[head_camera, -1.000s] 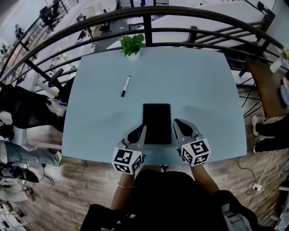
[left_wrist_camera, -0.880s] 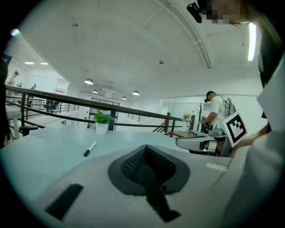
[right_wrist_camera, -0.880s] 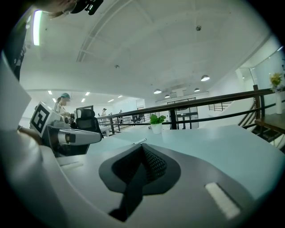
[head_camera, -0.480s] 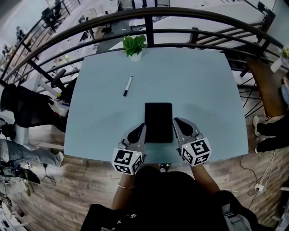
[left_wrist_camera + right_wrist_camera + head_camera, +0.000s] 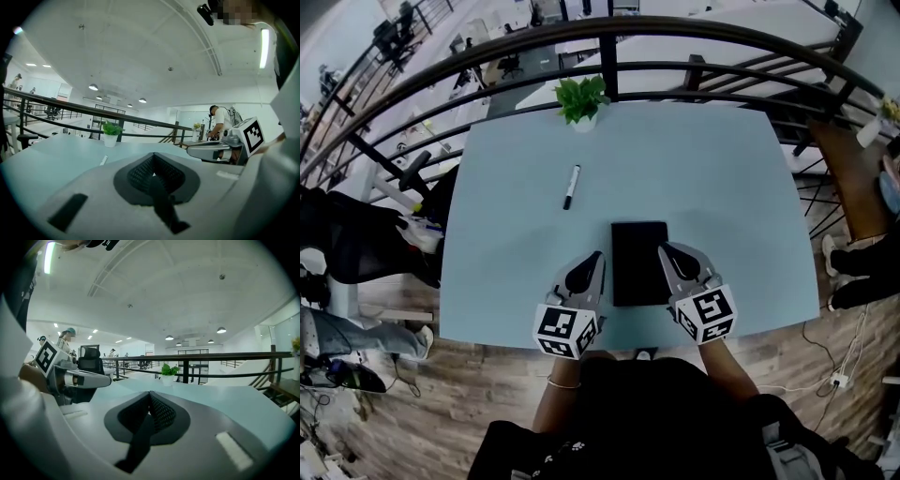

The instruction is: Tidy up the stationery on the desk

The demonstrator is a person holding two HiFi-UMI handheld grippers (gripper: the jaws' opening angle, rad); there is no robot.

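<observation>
My left gripper (image 5: 597, 257) has its jaws pressed together on nothing, and my right gripper (image 5: 664, 249) is the same. A flat black notebook (image 5: 638, 262) lies between them on the table (image 5: 722, 178). A pen (image 5: 571, 187) lies well apart, farther left. At the far edge, a white pot (image 5: 581, 120) holds a green plant (image 5: 581, 96).

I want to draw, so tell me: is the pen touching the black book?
Apart. The head view shows bare blue table between the pen and the black book.
</observation>
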